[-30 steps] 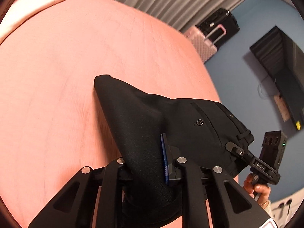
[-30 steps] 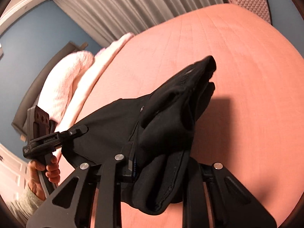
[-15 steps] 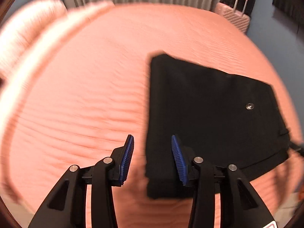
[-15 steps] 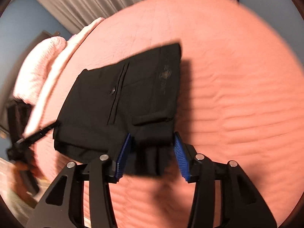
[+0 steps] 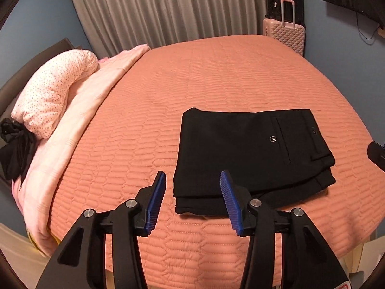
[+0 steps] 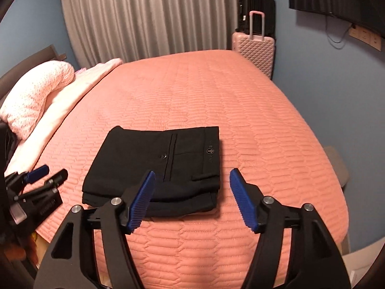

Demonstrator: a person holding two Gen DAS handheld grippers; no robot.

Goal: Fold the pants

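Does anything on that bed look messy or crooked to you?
Mostly tidy. The folded black pants lie flat on the orange bedspread, but their lower layers stick out past the top fold along the near edge, so the stack is slightly uneven. A dark garment is bunched beside the pillow.

Both hand-held grippers (image 5: 193,192) (image 6: 191,191) opening, empty

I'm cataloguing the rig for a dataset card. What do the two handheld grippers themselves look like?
Both match: the left gripper and right gripper have matte black angular fingers with triangular cut-outs, silver round pivot bolts, and ribbed blue pads. A red-and-white sticker shows at the left one's bottom corner. No cables or sleeves are visible.
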